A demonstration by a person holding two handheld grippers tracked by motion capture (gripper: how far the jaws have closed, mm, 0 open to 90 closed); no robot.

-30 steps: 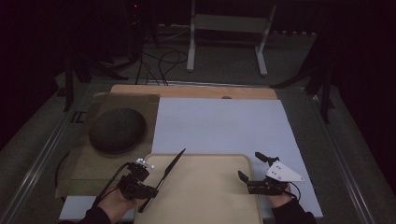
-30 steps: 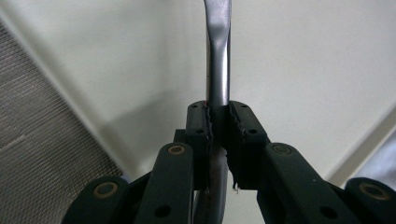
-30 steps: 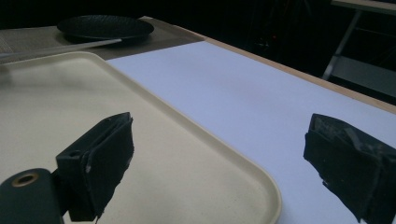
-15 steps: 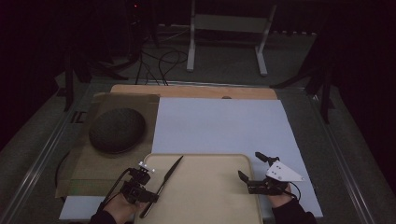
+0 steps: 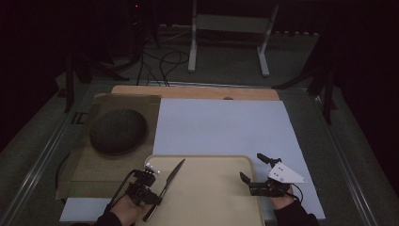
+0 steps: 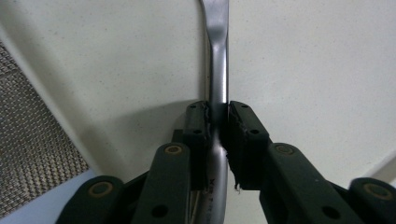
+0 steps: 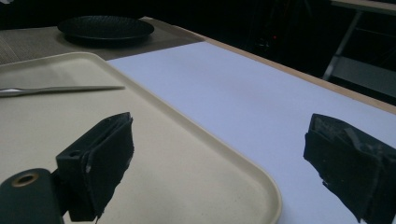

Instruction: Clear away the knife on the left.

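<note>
The left hand-held gripper (image 6: 217, 122) has its jaws just easing open, pads beside the knife (image 6: 218, 70) handle over the tray's (image 5: 207, 162) left edge; the right hand-held gripper (image 5: 256, 172) gapes empty beside the right rim.

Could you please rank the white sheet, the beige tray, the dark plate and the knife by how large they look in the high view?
1. white sheet
2. beige tray, though its near edge is cut off by the frame
3. dark plate
4. knife, thin and partly hidden by the left gripper
</note>
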